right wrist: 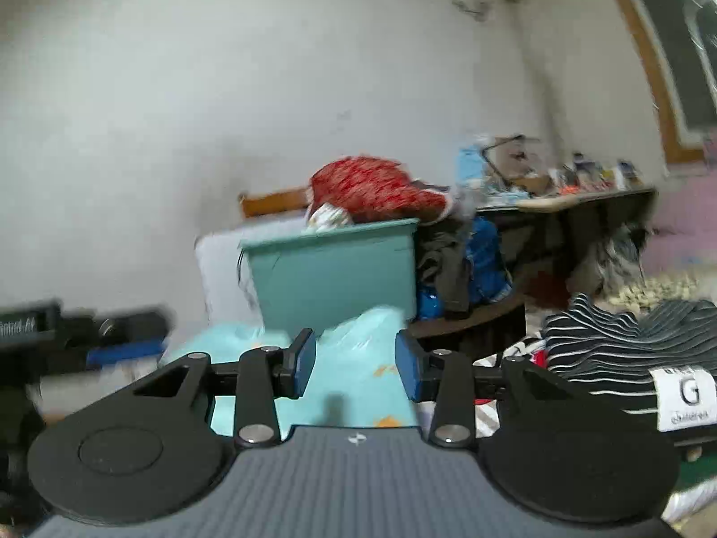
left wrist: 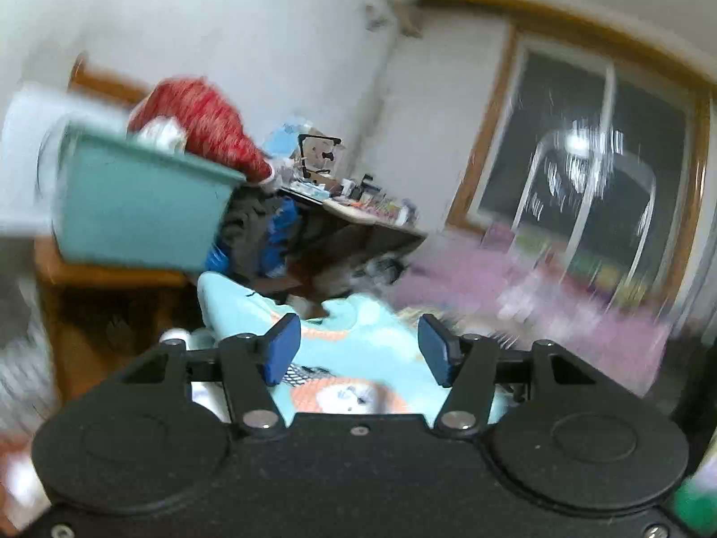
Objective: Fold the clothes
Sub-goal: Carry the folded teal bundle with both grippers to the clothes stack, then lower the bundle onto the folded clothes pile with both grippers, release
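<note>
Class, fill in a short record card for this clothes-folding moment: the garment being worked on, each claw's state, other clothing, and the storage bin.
garment in work: light blue top with orange print, lying below both claws
left claw: open, nothing between its fingers
right claw: open, nothing between its fingers
other clothing: black-and-white striped garment to the right of the blue top
storage bin: teal bin behind the top, red knit item piled on it
image quality: both views motion-blurred

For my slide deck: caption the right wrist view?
Open right tongs poised over a light blue garment, striped clothes alongside.
</note>
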